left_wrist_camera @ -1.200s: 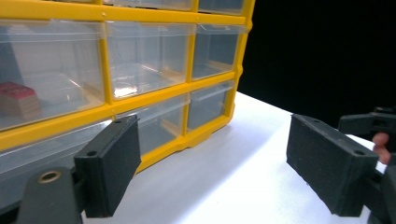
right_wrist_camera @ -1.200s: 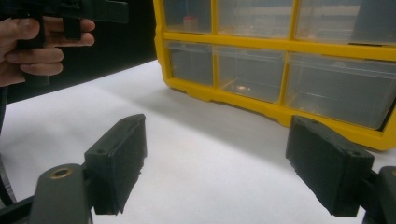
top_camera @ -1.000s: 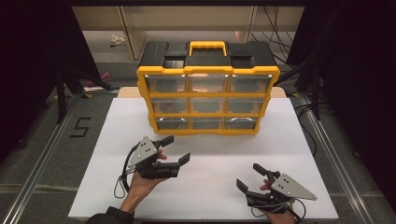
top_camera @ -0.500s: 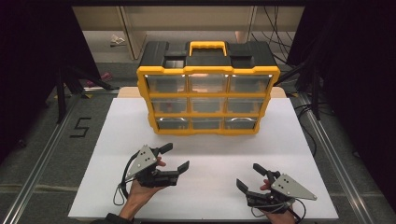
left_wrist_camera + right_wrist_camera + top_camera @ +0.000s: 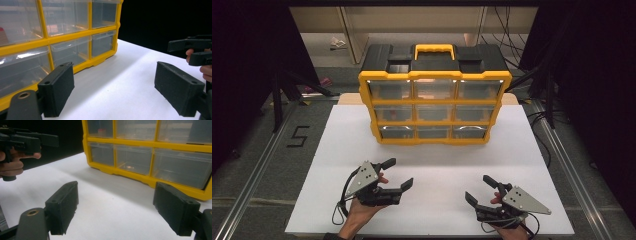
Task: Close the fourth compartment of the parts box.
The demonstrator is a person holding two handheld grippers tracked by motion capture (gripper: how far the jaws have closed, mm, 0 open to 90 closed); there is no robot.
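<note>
Left claw [image 5: 396,173] sits at the near-left of the white table [image 5: 332,150], jaws spread wide, nothing between them, touching nothing. Right claw [image 5: 479,189] at near-right, jaws also wide apart and empty, hovering just above the table surface. Each is held by a hand coming in from 6 o'clock.

From the left claw, the yellow drawer organizer [image 5: 434,107] lies toward 1 o'clock; from the right claw, toward 11 o'clock. The left claw looks slightly nearer to it, but both are well apart from it. The organizer stands upright at the table's far-middle, long axis running 9 to 3, its front of clear drawers facing the claws, all appearing closed. Black top with a yellow carry handle [image 5: 434,49].

In the left gripper view, the bottom-row drawers [image 5: 72,50] sit ahead-left of the open jaws. In the right gripper view, the bottom row [image 5: 133,158] lies ahead-right.

Judgement: approach stage; a forward reach toward the drawer fronts comes next.
</note>
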